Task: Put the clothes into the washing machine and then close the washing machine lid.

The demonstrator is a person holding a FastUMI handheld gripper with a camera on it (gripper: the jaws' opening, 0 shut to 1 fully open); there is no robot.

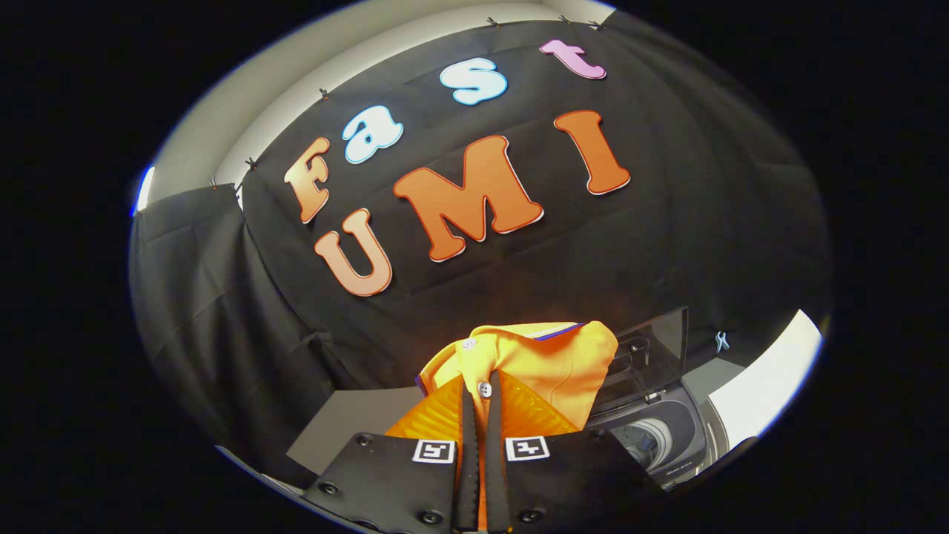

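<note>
The gripper (pixel 478 415) is closed on an orange button-front garment (pixel 541 363): both fingers (pixel 467 445) press a fold of the cloth between them, with one white button just at the fingertips and a second higher on the placket. The garment is held up in the air, bunched above and beyond the fingers, with a dark blue edge showing at its collar. The washing machine (pixel 667 437) stands to the right of the fingers and below the garment, its lid (pixel 652 348) raised upright at the back and its drum opening (pixel 645 441) exposed. Judged risks: the grasp takes only a narrow pinch of fabric near the button line, so the cloth could slip out under its own weight during transfer; the hanging bulk is hidden below the gripper, so a trailing part could catch on the machine's rim or drape outside the opening; released too early, the garment could land on the bench (pixel 348 430) instead of in the drum; cloth left across the rim would likely stop the lid from seating. The bench is a flat grey surface to the left of the machine. The booth is walled with black cloth pinned by clips, with a pale wall and ceiling visible above and to the right
</note>
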